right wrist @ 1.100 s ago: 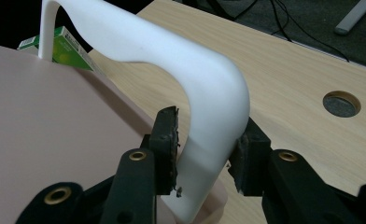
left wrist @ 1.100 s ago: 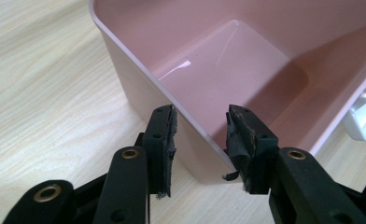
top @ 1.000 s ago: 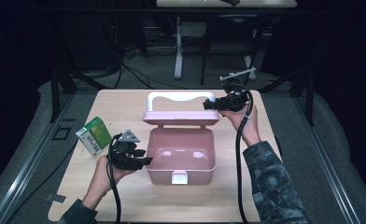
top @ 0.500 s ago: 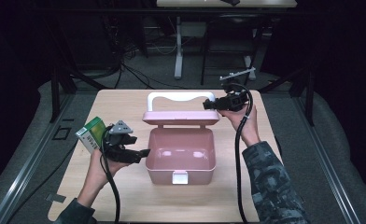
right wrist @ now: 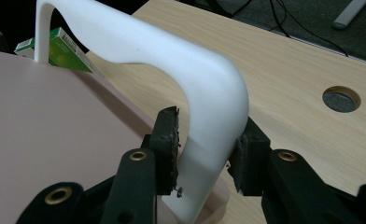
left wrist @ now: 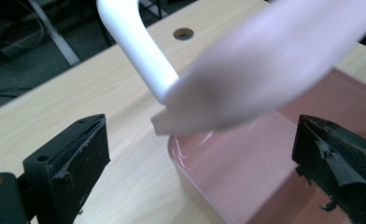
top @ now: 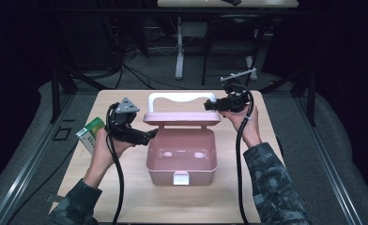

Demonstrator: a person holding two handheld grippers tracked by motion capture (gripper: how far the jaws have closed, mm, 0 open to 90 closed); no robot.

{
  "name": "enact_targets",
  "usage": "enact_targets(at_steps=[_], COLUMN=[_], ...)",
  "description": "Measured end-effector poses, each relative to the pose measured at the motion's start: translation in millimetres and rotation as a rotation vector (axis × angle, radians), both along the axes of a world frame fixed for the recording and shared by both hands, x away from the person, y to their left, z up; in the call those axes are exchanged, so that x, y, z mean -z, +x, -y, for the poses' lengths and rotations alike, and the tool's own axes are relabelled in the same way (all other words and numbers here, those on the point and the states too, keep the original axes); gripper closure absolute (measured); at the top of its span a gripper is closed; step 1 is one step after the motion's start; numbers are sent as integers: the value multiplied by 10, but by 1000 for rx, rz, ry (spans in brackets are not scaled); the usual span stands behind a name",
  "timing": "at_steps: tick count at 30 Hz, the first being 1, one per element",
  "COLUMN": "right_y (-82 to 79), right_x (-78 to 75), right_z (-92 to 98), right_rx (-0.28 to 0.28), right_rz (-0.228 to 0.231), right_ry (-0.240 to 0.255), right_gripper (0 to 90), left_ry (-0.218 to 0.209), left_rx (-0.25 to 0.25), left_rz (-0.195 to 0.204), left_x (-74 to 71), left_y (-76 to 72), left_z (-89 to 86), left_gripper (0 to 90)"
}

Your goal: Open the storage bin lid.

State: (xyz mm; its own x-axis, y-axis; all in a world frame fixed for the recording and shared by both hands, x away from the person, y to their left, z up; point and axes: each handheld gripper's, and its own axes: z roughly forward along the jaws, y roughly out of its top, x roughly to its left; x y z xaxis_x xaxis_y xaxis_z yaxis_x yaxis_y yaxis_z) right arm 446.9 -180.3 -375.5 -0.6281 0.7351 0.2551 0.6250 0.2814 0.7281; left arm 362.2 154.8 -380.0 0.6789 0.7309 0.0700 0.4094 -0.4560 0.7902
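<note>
Mid-table from above, the pink box sits open; the left gripper, jaws just opened and empty, hovers at its left rim. Right gripper view: the right gripper clamps the white handle.

box mouth: open from above, front | rear: raised lid blocks | left: carton

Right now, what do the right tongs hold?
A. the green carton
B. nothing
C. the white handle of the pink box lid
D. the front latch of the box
C: in the right gripper view, the right tongs press on both sides of the white handle of the pink lid.
</note>
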Motion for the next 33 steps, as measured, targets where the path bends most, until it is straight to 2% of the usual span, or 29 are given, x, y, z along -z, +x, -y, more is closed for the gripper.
enact_targets(at_steps=[2, 5, 8, 15, 16, 20, 23, 27, 30, 33], right_y=[-1, -3, -3, -3, -2, 3, -1, -2, -7, -5], right_x=[0, 0, 3, 4, 3, 8, 0, 3, 1, 7], right_z=[0, -1, -1, -3, -4, 0, -5, -4, -1, 7], right_rx=[0, 1, 2, 5, 6, 8, 6, 1, 2, 2], right_rz=[1, 2, 6, 13, 14, 19, 21, 25, 27, 28], right_ry=[-1, -1, 1, 1, 1, 4, -6, -2, 2, 6], right_gripper=[658, 658, 657, 653, 653, 650, 649, 653, 652, 651], left_ry=[9, 25, 34, 49, 62, 92, 97, 101, 105, 129], left_rx=[4, 10, 12, 30, 33, 19, 17, 3, 4, -1], left_rz=[15, 56, 84, 112, 121, 146, 142, 138, 149, 160], left_x=[-48, -96, -125, -135, -137, -126, -113, -107, -105, -91], left_y=[-1, -25, -42, -65, -66, -73, -65, -16, -4, -2], left_z=[6, 28, 39, 81, 93, 109, 113, 131, 157, 194], left_gripper=[99, 264, 388, 563, 588, 631, 644, 584, 640, 675])
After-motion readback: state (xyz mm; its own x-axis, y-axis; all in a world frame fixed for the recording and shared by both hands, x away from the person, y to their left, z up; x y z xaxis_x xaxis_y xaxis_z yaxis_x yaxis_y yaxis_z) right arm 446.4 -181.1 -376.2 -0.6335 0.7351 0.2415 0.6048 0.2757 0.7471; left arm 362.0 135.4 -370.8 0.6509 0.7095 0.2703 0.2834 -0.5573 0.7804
